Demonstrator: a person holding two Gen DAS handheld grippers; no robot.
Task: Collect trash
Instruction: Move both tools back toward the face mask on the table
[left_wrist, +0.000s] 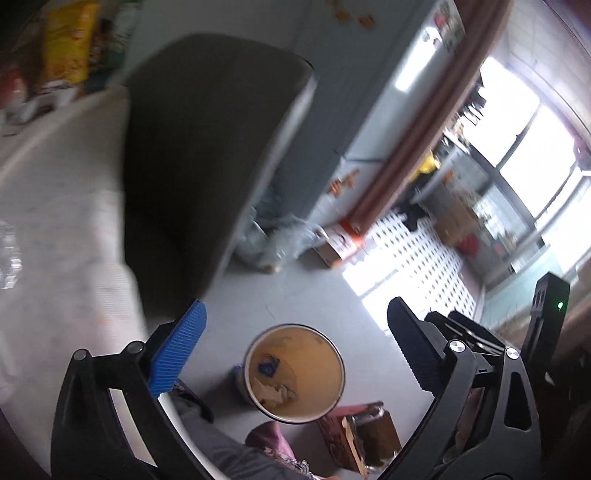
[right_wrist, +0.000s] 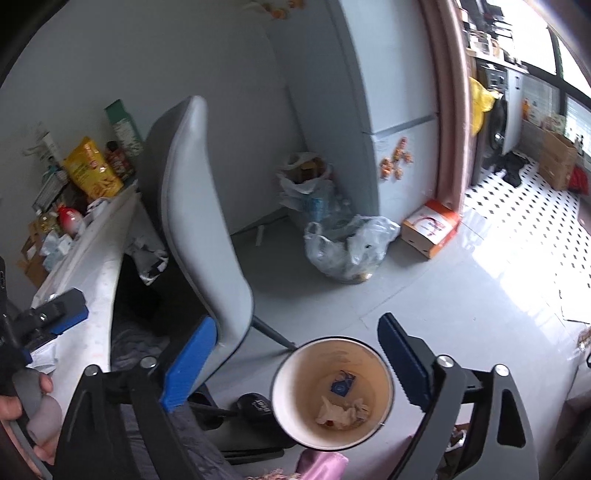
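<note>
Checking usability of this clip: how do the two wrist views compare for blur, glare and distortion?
Left wrist view: motion-smeared, chair back and table soft, windows blown out; the bin stays readable. Right wrist view: sharper, bin contents legible, sunlit floor overexposed. Both views bend straight lines toward the edges, fisheye-style.

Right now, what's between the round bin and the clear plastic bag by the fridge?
Just bare grey floor between bin and plastic bag, seen in the right wrist view.

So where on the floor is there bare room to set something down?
Free: grey floor between the trash bin, the plastic bag and the cardboard box. Crowded: the corner beside the fridge, and around the chair and table.
</note>
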